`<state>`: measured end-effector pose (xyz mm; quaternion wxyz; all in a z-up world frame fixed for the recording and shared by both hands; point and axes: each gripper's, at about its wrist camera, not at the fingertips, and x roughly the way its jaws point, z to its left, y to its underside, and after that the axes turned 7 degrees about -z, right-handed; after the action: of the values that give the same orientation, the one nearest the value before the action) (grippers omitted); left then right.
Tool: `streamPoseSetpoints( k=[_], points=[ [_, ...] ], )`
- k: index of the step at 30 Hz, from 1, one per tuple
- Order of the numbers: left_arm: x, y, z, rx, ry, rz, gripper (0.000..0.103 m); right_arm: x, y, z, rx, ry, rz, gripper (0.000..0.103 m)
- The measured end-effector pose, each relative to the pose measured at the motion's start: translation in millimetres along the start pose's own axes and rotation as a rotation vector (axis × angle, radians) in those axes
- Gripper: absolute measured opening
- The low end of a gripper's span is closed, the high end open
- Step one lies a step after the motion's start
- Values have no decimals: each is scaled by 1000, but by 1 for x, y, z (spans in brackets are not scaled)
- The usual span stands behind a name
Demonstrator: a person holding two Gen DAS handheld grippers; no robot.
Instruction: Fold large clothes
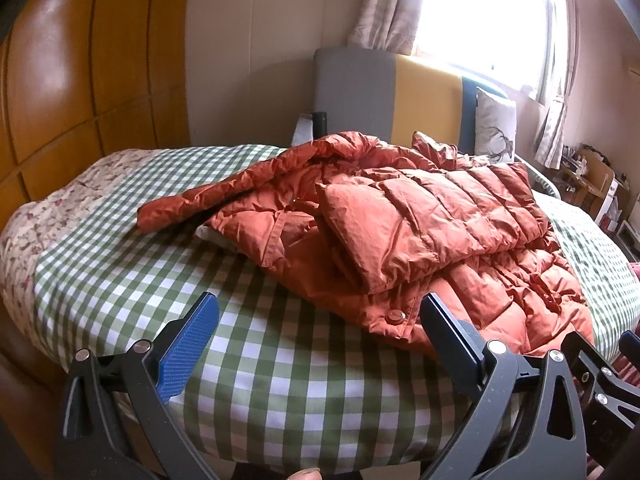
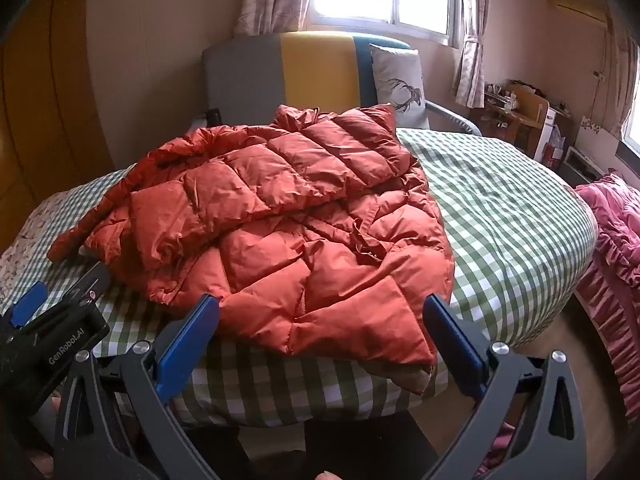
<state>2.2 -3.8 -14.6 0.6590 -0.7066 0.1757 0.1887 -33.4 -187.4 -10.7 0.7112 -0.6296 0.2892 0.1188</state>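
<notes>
An orange quilted puffer jacket (image 1: 420, 232) lies partly folded on a bed with a green-and-white checked sheet (image 1: 280, 364). One sleeve (image 1: 240, 184) stretches out to the left; a padded panel is laid over the body. In the right wrist view the jacket (image 2: 288, 216) fills the bed's middle and its hem (image 2: 384, 356) hangs over the near edge. My left gripper (image 1: 320, 332) is open just before the near edge, its right finger next to the jacket's snap button (image 1: 395, 315). My right gripper (image 2: 322, 336) is open, its fingers either side of the hem, holding nothing.
A grey, yellow and teal headboard (image 2: 288, 72) and a white deer-print cushion (image 2: 400, 84) stand at the far end. Wooden wardrobe doors (image 1: 72, 92) are at the left. A pink ruffled garment (image 2: 616, 264) hangs at the right. A cluttered desk (image 2: 524, 120) sits under the window.
</notes>
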Motion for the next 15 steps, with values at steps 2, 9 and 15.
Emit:
streamPoseSetpoints(
  k=[2,9,15],
  points=[
    [0,0,0,2,1,3,100,0,0,0,0,-1,2,101],
    [1,1,0,0,-1,9,100,2,2,0,-9,-8,6,101],
    [6,5,2,-1,-4,29,100,5,6,0,-11,-9,17,101]
  ],
)
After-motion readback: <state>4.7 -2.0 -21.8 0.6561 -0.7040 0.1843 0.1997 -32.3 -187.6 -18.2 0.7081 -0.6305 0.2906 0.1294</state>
